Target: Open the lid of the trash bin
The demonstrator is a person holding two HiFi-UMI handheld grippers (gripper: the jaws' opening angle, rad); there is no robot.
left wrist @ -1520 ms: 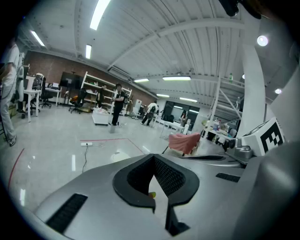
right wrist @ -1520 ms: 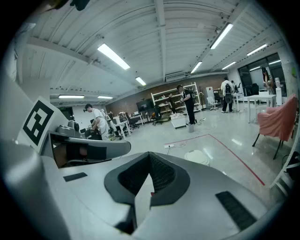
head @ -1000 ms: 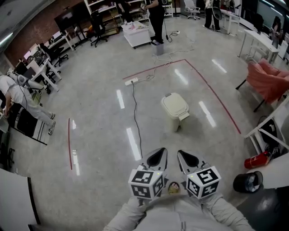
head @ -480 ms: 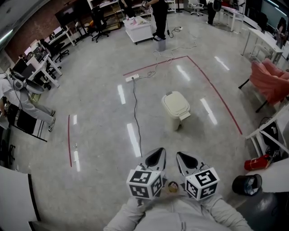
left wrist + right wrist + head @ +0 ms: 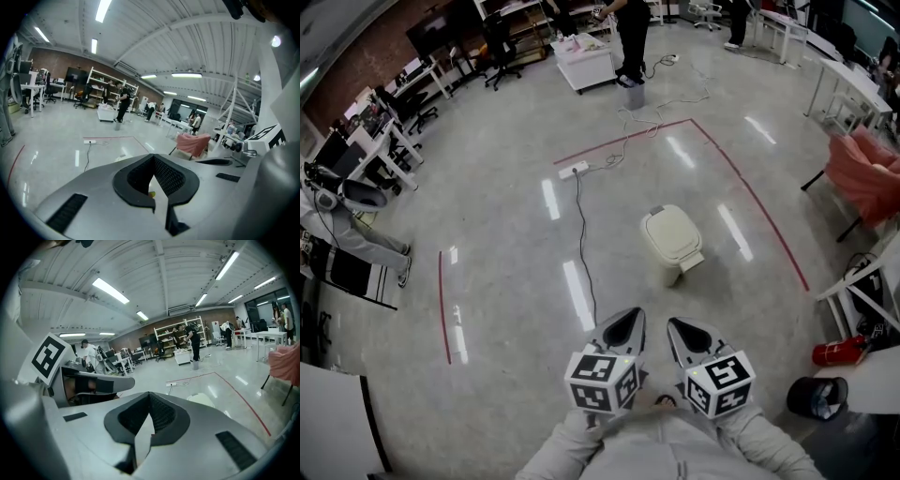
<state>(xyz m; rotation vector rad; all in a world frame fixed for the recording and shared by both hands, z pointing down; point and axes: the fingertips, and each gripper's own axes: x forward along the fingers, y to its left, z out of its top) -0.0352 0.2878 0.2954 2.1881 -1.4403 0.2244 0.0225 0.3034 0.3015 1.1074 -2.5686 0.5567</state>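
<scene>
The cream trash bin (image 5: 672, 242) stands on the grey floor ahead of me with its lid down. It also shows past the jaws in the right gripper view, as a pale lid (image 5: 201, 400). My left gripper (image 5: 627, 324) and right gripper (image 5: 687, 329) are held side by side close to my body, well short of the bin and pointing toward it. Both are shut with nothing between the jaws. The black pads meet at their tips in the left gripper view (image 5: 153, 159) and in the right gripper view (image 5: 150, 397).
A black cable (image 5: 581, 248) runs from a power strip (image 5: 574, 170) down the floor left of the bin. Red tape lines (image 5: 755, 197) pass right of it. A fire extinguisher (image 5: 834, 352), a black bucket (image 5: 816, 397) and a pink chair (image 5: 867, 173) are at the right. People stand at the far edges.
The bin sits lower and slightly nearer in the head view than a second ago. Both grippers keep the same place and stay shut.
</scene>
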